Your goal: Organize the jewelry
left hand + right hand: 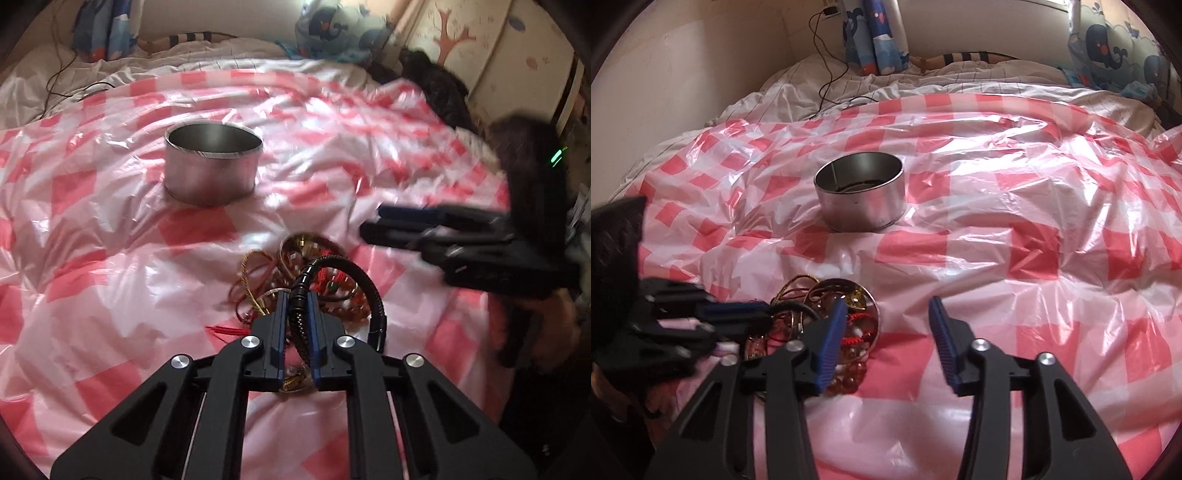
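L gripper (297, 295) fingers pinching black spiral bracelet (301, 314) (upright, curving right), R gripper (888, 306) spread.

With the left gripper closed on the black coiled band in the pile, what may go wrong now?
1. The black coiled band lies tangled with red cords and beads in the jewelry pile; lifting may drag others along.
2. The left gripper pinches only a narrow part, so it may slip.
3. The metal tin sits on crinkled plastic sheet; it may tip.

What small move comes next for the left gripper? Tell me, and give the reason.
Probably lift slightly. The left gripper is shut on the black coiled band, whose loop hangs over the jewelry pile. Raising it should free it before it goes to the metal tin.
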`<state>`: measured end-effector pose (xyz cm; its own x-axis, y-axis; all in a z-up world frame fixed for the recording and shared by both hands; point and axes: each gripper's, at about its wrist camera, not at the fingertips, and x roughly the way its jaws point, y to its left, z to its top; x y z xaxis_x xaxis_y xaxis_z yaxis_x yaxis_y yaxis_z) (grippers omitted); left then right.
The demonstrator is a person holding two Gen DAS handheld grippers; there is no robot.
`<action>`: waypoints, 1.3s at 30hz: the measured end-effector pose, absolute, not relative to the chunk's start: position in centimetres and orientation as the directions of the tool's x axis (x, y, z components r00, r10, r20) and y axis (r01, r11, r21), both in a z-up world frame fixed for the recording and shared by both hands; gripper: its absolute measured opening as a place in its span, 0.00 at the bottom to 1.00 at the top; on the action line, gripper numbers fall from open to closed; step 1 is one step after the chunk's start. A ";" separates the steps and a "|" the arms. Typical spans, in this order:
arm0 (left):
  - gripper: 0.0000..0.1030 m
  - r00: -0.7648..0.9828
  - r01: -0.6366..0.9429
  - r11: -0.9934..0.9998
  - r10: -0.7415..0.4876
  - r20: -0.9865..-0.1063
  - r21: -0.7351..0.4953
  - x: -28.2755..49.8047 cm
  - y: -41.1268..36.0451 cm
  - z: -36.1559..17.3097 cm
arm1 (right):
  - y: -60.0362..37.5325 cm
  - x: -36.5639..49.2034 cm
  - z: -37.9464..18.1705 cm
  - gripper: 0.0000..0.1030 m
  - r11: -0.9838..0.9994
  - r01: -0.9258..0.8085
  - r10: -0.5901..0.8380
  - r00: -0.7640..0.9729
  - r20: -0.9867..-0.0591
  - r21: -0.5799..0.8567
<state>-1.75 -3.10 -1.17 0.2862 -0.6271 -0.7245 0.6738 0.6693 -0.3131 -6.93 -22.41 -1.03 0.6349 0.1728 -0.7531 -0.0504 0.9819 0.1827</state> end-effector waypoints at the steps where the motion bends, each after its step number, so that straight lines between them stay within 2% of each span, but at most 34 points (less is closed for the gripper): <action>1: 0.09 0.296 0.668 0.671 -0.638 -0.711 -0.324 -1.5 -2.5 -0.5 | -22.4 -6.8 -1.2 0.40 0.980 -0.053 0.181 0.632 -0.754 0.191; 8: 0.09 0.416 0.566 0.746 -0.627 -0.659 -0.353 1.8 2.7 2.0 | -21.5 -4.6 -2.4 0.20 0.974 -0.108 0.224 0.578 -0.784 0.198; 14: 0.09 0.410 0.550 0.754 -0.619 -0.670 -0.360 2.2 2.7 1.3 | -20.5 -4.0 -3.9 0.17 0.978 -0.133 0.209 0.542 -0.814 0.163; 16: 0.09 0.410 0.550 0.754 -0.618 -0.671 -0.359 2.2 2.7 1.2 | -20.7 -4.2 -3.7 0.05 0.978 -0.127 0.208 0.556 -0.805 0.165; 28: 0.09 0.448 0.512 0.772 -0.614 -0.650 -0.376 2.9 3.0 1.5 | -22.2 -5.2 0.3 0.04 0.977 -0.105 0.206 0.686 -0.697 0.186; 39: 0.09 0.497 0.549 0.788 -0.575 -0.650 -0.277 8.1 -2.2 3.9 | -24.0 -1.1 3.4 0.04 0.993 -0.057 0.113 0.758 -0.642 0.107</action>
<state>8.07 -2.17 3.94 0.4974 -0.5747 -0.6499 0.5491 0.7885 -0.2770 -1.14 -23.95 3.41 0.7584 0.1127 -0.6420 -0.0572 0.9926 0.1067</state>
